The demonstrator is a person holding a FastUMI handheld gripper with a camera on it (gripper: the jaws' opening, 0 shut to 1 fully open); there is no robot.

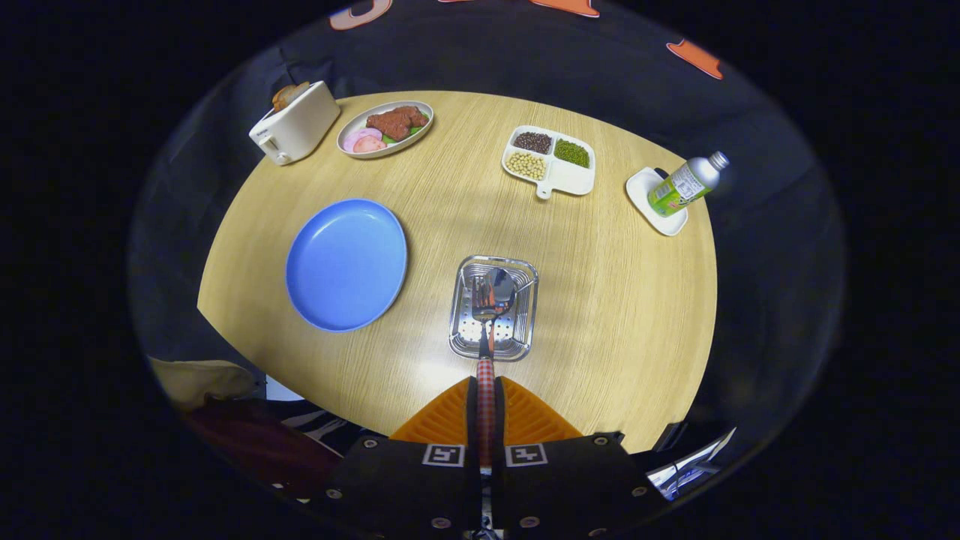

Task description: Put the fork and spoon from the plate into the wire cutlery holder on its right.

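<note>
Where the gripper [486, 409] clamps the checked handle [486, 390], the fingers cover most of its length, so its near end is hidden. Over the wire holder [525, 330], the fork [483, 296] and spoon [501, 289] overlap, and their heads blur into one shiny shape; which one the checked handle belongs to cannot be told. Behind the table [615, 315], near the fingers, a pale cushion-like shape [199, 379] and some striped cloth [319, 427] are too dim to identify. The bottle [686, 184] label is too small to make out.
</note>
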